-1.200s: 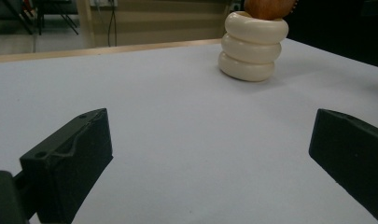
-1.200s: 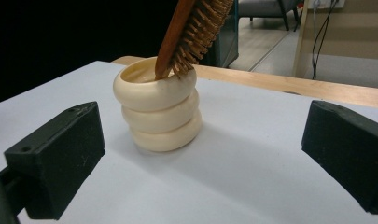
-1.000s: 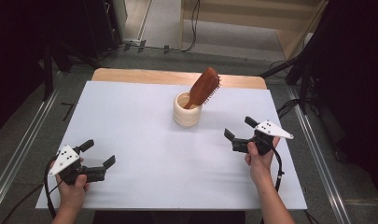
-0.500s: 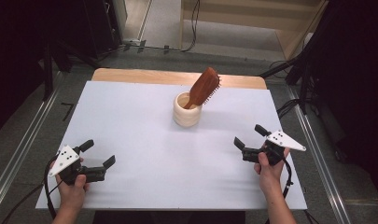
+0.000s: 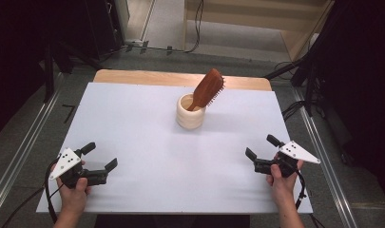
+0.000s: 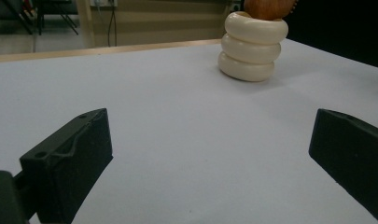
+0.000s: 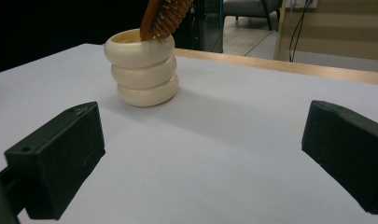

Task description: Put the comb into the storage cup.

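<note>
While both grippers, left gripper [image 5: 103,159] and right gripper [image 5: 262,148], gape empty, one hairbrush [image 5: 207,89] stands in one cup [image 5: 189,114].

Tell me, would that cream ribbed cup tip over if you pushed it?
Probably, if pushed near its rim. The cup is taller than wide, and the wooden hairbrush leans out of it to one side, likely loading that side. Pushed near its base, it would more likely slide on the smooth white table.

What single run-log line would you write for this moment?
left tongs: open, empty | right tongs: open, empty | hairbrush: leaning in cream holder | table: holder mid-back
</note>
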Motion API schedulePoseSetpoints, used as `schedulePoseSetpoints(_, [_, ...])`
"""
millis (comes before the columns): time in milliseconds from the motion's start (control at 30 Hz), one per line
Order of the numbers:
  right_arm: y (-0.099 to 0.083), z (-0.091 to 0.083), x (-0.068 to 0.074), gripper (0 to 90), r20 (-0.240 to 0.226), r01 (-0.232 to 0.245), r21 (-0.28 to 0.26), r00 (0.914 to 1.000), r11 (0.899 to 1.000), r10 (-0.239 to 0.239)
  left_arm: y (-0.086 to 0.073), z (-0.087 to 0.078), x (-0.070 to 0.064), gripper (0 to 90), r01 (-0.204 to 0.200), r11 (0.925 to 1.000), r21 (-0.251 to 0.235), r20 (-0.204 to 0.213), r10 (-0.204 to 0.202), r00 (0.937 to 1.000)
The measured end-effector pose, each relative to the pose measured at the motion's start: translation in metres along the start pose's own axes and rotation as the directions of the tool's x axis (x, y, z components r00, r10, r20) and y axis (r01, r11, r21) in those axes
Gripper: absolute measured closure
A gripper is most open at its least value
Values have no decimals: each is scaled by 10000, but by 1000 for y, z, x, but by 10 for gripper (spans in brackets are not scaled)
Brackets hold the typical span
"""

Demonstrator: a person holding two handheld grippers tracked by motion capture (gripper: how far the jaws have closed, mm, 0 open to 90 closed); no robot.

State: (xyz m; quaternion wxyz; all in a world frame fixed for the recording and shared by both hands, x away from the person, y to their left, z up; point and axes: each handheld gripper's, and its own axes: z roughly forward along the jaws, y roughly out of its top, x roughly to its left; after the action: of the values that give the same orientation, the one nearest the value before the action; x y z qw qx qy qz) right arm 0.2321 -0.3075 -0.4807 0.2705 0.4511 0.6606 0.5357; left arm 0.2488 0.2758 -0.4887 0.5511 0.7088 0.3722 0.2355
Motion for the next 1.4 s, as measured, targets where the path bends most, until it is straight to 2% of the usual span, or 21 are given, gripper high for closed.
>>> schedulePoseSetpoints(533, [-14,-25,-8,0,292,-68,115,9996,9999,65,0,0,0,0,8,10000,-14,-6,-8,10000])
schedulePoseSetpoints(767, [-21,-40,-18,0,492,-376,-10,9981,9993,376,0,0,0,0,-2,10000,4,-20,2,10000])
schedulePoseSetpoints(933, [-26,-46,-22,0,337,-615,-10,9975,9981,615,0,0,1,0,56,10000,-14,-17,-56,10000])
schedulePoseSetpoints(1033, [-29,-47,-21,0,442,-352,182,9984,9992,344,0,0,1,0,30,10000,-9,6,-30,10000])
schedulePoseSetpoints(1167, [-32,-51,-21,0,468,-396,148,9981,9991,388,0,0,1,0,28,10000,-8,13,-28,10000])
schedulePoseSetpoints(1233, [-35,-51,-22,0,633,-126,300,9979,9995,106,0,0,1,0,58,10000,-25,28,-58,10000])
schedulePoseSetpoints(1400, [-39,-55,-26,0,620,-281,454,9978,9986,253,0,0,2,0,72,10000,-14,-4,-72,10000])
